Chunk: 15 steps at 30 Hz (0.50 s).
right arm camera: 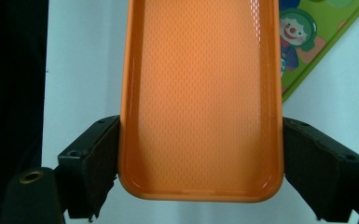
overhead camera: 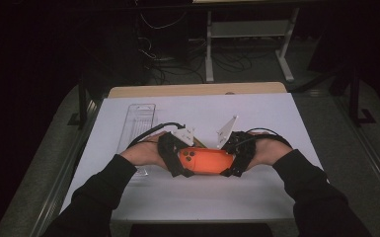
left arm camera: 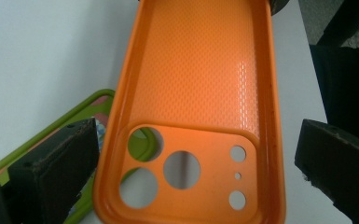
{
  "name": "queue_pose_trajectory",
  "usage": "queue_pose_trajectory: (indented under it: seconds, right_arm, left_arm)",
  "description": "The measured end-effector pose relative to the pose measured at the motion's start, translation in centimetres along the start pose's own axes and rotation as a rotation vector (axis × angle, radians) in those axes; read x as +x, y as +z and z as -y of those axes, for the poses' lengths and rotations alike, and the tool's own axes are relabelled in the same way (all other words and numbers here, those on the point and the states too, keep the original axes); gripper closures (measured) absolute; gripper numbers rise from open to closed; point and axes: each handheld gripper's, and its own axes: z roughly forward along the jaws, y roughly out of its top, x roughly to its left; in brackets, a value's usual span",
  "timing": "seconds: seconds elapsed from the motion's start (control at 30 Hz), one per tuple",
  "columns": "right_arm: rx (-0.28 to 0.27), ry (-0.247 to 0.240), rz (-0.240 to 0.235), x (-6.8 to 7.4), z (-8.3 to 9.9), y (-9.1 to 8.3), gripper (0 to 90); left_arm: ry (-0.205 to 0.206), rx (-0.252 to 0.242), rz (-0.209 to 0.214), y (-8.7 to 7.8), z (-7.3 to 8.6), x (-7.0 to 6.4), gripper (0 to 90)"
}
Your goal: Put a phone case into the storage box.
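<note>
An orange phone case [overhead camera: 206, 161] hangs above the white sheet between my two grippers. Its camera-hole end [left arm camera: 182, 170] lies between the jaws of my left gripper [left arm camera: 198, 140] [overhead camera: 173, 155]. The left jaw there meets the case's edge, while a narrow strip of table shows between the case and the right jaw. My right gripper [right arm camera: 200, 133] [overhead camera: 237, 154] is shut on the case's plain end [right arm camera: 200, 107], with both jaws pressed against its long sides.
A green-rimmed case with a clown picture [right arm camera: 314, 42] [left arm camera: 81, 112] lies flat on the white sheet [overhead camera: 256, 113] under the orange case. A clear plastic tray [overhead camera: 139, 121] lies at the left. The table's wooden far edge [overhead camera: 197, 90] shows beyond the sheet.
</note>
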Motion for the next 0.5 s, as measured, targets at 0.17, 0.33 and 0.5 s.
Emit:
queue_pose_trajectory:
  seconds: [0.17,0.33,0.5]
  right_arm:
    - [-0.002,-0.016,-0.004,0.03,-0.42,0.08,15.0]
    - [-0.001,-0.022,-0.007,0.03,-0.65,0.08,15.0]
    - [-0.002,-0.028,-0.006,0.05,-0.71,0.06,15.0]
  left_arm:
    - [0.003,0.018,0.009,0.43,-0.04,-0.07,0.0]
    - [0.005,0.027,0.007,0.6,-0.01,-0.18,1.1]
    - [0.013,0.028,0.003,0.47,-0.01,-0.13,7.2]
